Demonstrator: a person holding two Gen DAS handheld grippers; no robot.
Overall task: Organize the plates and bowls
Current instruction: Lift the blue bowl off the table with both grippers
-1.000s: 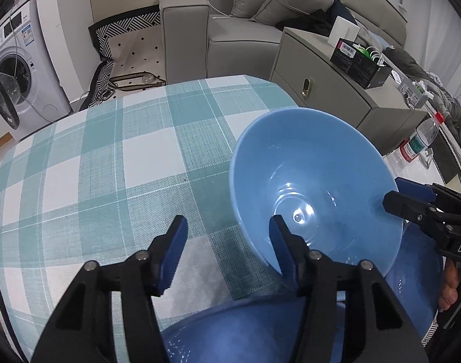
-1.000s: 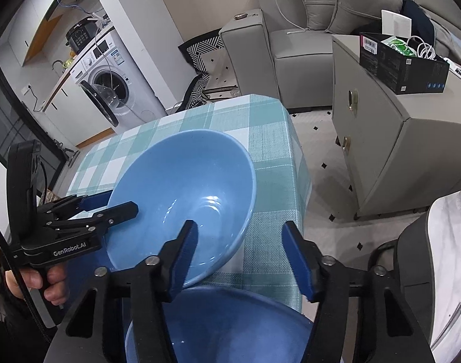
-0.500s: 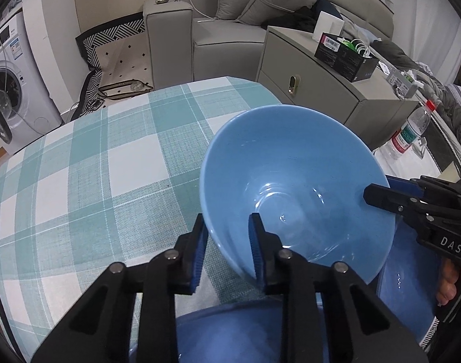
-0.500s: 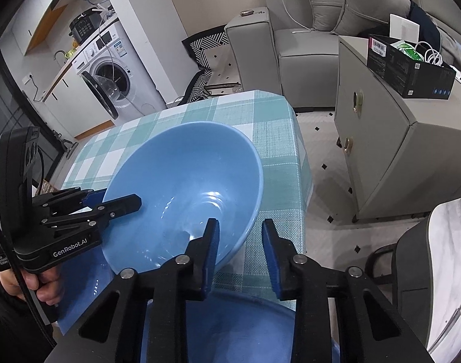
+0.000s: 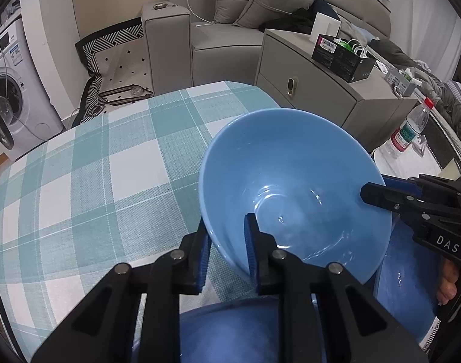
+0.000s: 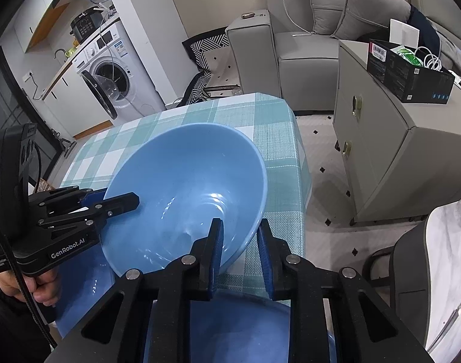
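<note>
A light blue bowl (image 5: 290, 190) (image 6: 185, 187) is over the checked table, held from two sides. My left gripper (image 5: 227, 236) has the near rim between its blue pads, and its jaws are closing onto it. In the right wrist view, my left gripper (image 6: 118, 196) bites the bowl's left rim. My right gripper (image 6: 239, 233) pinches the opposite rim, its jaws also closing; in the left wrist view my right gripper (image 5: 378, 186) reaches in from the right. A darker blue bowl (image 5: 230, 326) (image 6: 239, 326) lies just below the cameras, and a blue plate (image 5: 405, 272) (image 6: 85, 278) lies beside it.
The table wears a teal and white checked cloth (image 5: 94, 181) that drops off at the far right corner (image 6: 290, 151). Beyond stand a grey cabinet (image 6: 381, 151), a grey sofa (image 5: 224, 39) and a washing machine (image 6: 115, 75). A water bottle (image 5: 408, 130) stands on a white surface at the right.
Both grippers went from wide open beside the light blue bowl to clamped on its rim, one on each side. The bowl itself has hardly shifted.
</note>
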